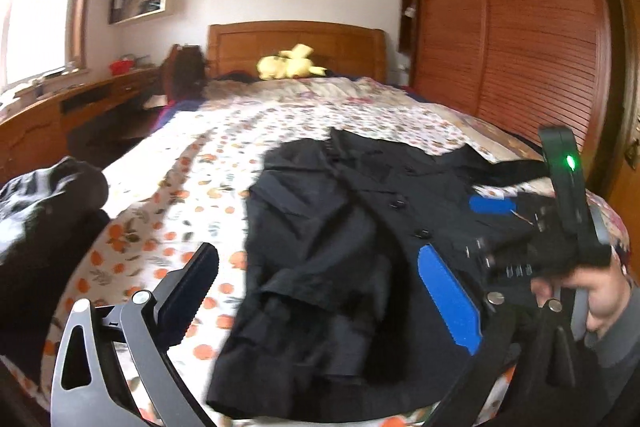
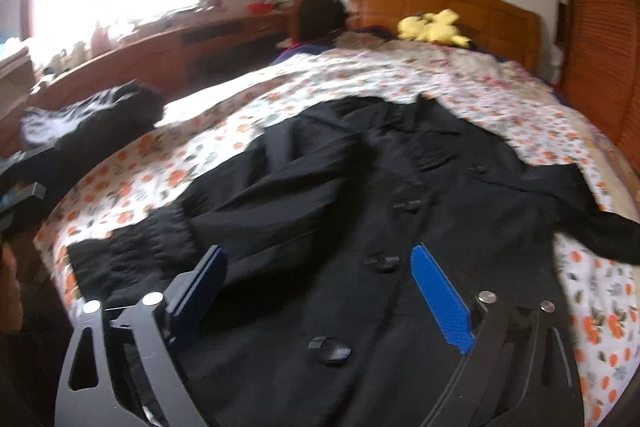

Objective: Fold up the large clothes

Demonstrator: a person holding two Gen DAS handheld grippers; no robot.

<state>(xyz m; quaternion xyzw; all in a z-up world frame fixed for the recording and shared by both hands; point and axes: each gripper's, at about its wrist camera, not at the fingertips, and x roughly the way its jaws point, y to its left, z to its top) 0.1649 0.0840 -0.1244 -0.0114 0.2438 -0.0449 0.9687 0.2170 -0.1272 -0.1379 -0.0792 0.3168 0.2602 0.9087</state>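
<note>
Right gripper [image 2: 318,311] is nearest: jaws spread wide and empty, over the near hem of the black coat [image 2: 360,187], straddling its button line. The coat lies flat on the floral bedspread [image 2: 280,83], long axis running near to far, collar at the far end. Left gripper [image 1: 316,303] is also spread wide and empty, off the coat's left edge, with the folded-in left sleeve [image 1: 304,311] between its fingers. Likely next grab: the near hem.
</note>
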